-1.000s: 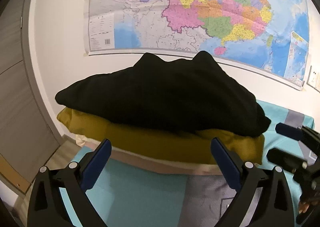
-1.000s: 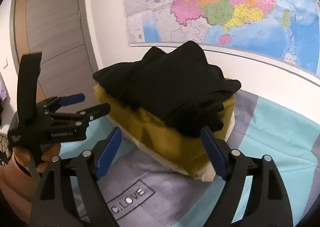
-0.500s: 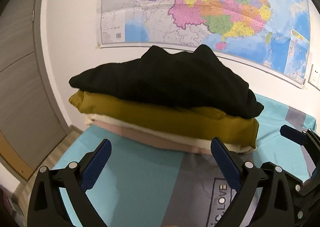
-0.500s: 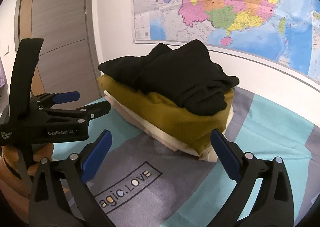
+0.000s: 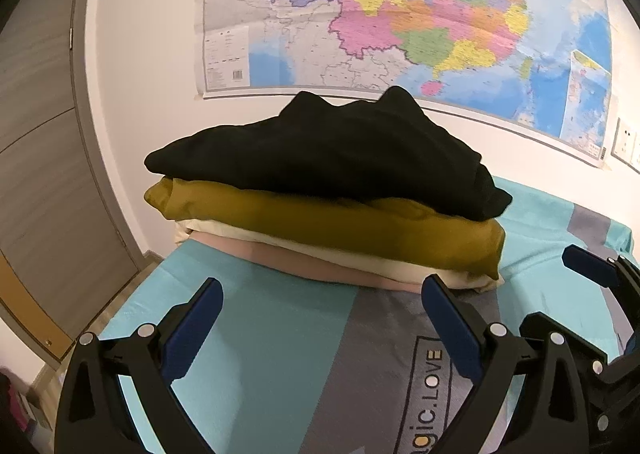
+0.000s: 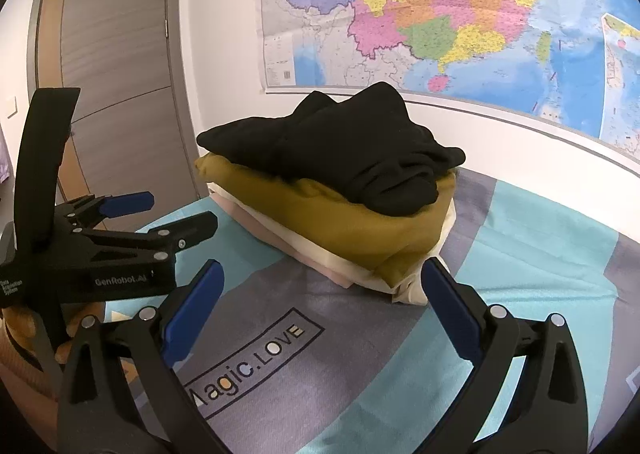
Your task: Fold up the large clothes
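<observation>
A folded black knit garment tops a stack of folded mustard, cream and pink clothes at the far corner of a bed under a teal and grey bedspread, below a coloured wall map; the left gripper and right gripper hover apart from it, jaws wide and empty; the lumpy top layer overhangs, so a nudge or one-sided grab could topple the stack; the bedspread reads "Magic.LOVE"; the left gripper reads "GenRobot.AI".
</observation>
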A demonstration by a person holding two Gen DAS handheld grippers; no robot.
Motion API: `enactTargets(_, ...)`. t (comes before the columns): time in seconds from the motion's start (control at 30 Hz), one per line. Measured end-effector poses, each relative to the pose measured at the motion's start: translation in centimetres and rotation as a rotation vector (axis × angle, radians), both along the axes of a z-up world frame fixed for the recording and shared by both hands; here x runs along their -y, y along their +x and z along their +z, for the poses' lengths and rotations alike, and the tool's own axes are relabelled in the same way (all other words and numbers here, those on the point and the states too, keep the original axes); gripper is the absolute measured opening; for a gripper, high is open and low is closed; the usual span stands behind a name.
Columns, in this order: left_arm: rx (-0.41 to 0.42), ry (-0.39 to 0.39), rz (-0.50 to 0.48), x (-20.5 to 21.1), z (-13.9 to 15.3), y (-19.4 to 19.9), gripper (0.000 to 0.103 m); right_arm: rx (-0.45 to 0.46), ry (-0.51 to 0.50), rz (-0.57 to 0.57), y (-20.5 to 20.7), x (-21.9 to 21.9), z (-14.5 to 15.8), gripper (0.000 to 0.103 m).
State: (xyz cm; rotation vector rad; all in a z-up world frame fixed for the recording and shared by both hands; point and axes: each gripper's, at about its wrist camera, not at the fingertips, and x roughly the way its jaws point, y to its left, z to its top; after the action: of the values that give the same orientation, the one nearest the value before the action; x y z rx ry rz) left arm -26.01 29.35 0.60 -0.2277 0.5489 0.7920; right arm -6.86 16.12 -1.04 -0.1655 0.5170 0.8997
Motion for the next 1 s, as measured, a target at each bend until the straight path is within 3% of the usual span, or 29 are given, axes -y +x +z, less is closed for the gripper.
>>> enactTargets(1.0, 0.007, -0.015, -0.025, 1.3, -0.3, -0.7, 0.096, -0.016, 0.010, -0.016, -1.3, 1.1, -0.2, 0.097)
